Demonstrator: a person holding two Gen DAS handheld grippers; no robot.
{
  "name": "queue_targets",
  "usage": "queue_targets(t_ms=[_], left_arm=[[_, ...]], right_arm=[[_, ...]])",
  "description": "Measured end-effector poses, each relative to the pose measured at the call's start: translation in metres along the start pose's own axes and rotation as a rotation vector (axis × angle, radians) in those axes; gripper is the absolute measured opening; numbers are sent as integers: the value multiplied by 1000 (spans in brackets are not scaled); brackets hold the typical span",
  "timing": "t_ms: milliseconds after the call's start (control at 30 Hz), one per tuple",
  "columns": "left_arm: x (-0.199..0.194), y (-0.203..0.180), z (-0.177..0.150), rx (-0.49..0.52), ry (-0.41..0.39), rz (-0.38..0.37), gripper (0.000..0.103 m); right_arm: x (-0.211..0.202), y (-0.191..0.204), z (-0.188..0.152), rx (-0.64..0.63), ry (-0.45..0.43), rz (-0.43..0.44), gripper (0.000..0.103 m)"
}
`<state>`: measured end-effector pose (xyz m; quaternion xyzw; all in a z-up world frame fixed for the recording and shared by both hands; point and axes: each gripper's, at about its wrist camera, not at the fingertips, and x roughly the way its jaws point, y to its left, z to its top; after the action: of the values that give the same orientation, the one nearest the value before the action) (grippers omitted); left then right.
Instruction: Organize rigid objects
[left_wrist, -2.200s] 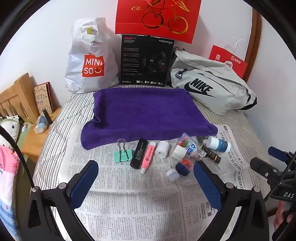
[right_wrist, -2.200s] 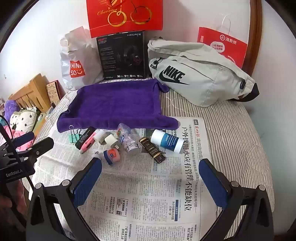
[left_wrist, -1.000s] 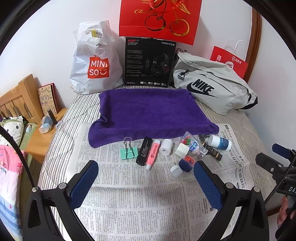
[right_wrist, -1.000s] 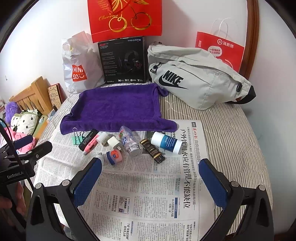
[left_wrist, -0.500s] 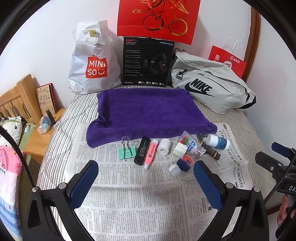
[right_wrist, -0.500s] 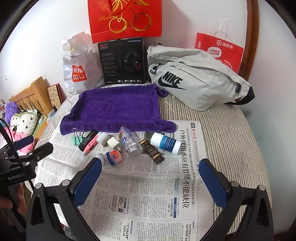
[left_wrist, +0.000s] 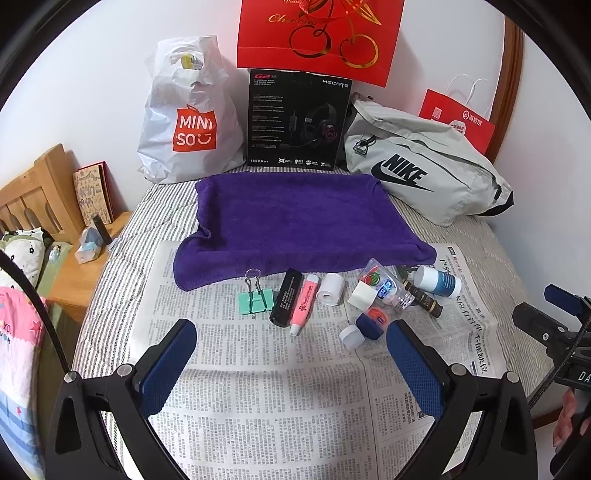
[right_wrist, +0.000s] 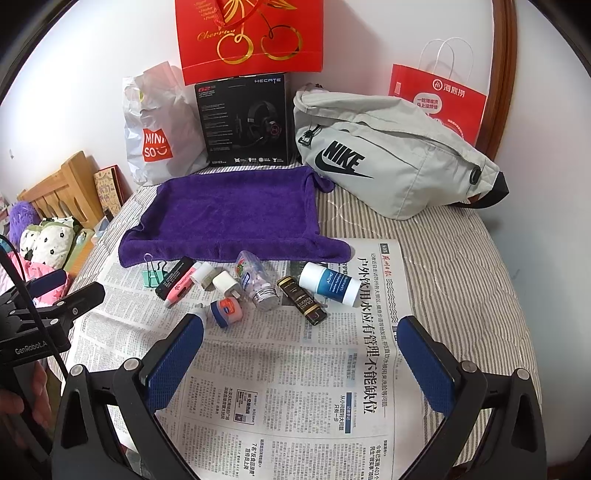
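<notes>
Clutter of small rigid items, mint-green metal binder clip (left_wrist: 255, 301) to white-and-blue plastic bottle (right_wrist: 330, 283), is lying along the newspaper's (right_wrist: 280, 373) far edge, nothing having shifted, both tongs, left gripper (left_wrist: 291, 341) and right gripper (right_wrist: 300, 338), still hovering spread, empty.

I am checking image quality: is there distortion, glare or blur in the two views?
Left wrist view: strong fisheye bending, dark vignette corners; the newspaper print is sharp, lighting soft. Right wrist view: same curvature, bending the wooden frame; mild sheen on the headset box, no motion blur.
</notes>
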<state>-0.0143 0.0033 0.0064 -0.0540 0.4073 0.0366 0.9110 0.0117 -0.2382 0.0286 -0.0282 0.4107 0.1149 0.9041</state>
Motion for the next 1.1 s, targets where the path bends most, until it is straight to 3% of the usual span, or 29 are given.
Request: queue_targets(t_ms=[1100], left_arm=[[4, 0, -3, 0, 0, -5, 103]], right_arm=[[2, -1, -2, 5, 5, 1, 103]])
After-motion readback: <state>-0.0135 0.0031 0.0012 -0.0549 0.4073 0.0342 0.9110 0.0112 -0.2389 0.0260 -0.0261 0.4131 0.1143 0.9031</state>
